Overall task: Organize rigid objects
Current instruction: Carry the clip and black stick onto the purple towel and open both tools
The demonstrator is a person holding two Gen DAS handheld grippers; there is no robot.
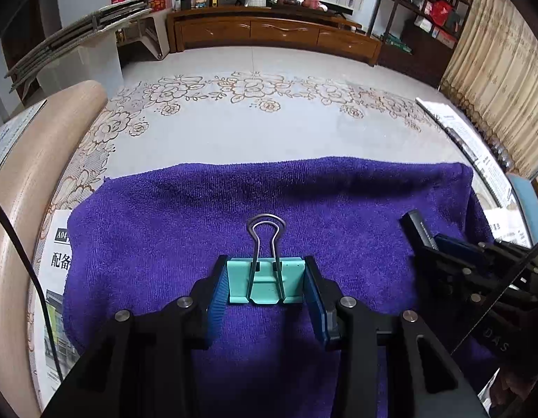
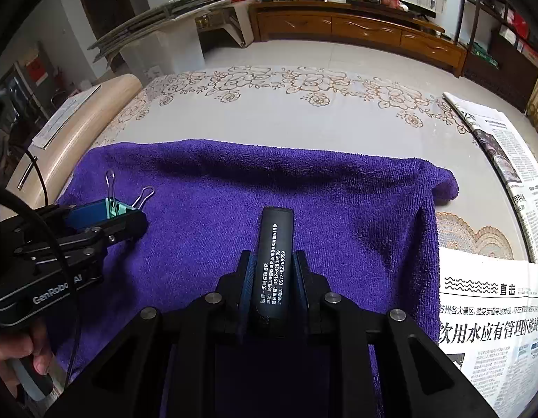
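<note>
Purple towel covers table centre; newspaper at 3 o'clock. L gripper clamped on teal binder clip, at 9 o'clock in R wrist view. R gripper clamped on black tube w/ white print, pointing 12 o'clock.

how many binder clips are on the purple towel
1. The teal binder clip sits clamped in the left gripper over the purple towel; none shows elsewhere, though the grippers hide some towel.

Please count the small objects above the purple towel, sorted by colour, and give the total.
Teal (binder clip, in the left gripper): 1
Black (printed bar, in the right gripper): 1
Total: 2
</note>
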